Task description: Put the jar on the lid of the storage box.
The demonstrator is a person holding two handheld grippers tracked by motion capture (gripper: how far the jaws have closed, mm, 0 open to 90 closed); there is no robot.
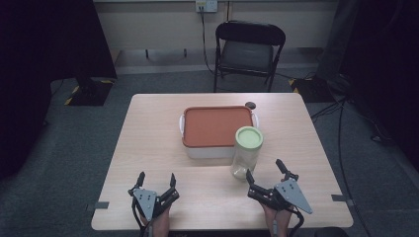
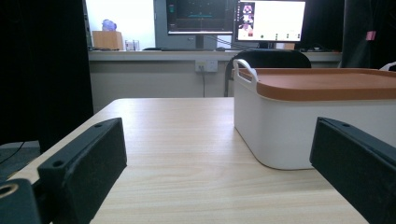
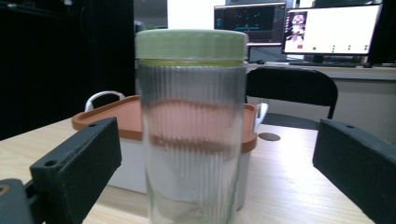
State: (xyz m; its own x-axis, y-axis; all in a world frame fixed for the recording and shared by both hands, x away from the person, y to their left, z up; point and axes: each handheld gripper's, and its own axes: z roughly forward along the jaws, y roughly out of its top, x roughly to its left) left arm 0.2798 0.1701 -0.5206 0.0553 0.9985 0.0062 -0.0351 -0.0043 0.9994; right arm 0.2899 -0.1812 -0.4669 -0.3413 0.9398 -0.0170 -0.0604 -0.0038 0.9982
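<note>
A ribbed clear glass jar [image 1: 246, 152] with a pale green lid stands upright on the table, just in front of the right corner of a white box [image 1: 217, 131] with an orange lid and white handles. My right gripper [image 1: 266, 173] is open near the front edge, its jaws spread and pointing at the jar [image 3: 192, 126], a short way from it. My left gripper [image 1: 157, 178] is open at the front left with nothing between its jaws, and the box [image 2: 299, 121] lies ahead to its right.
The light wood table [image 1: 148, 148] has a small dark disc [image 1: 250, 104] near its far edge. A black folding chair [image 1: 248, 49] stands beyond the table. Tape marks sit on both side edges at the front. Monitors glow on a desk at the back.
</note>
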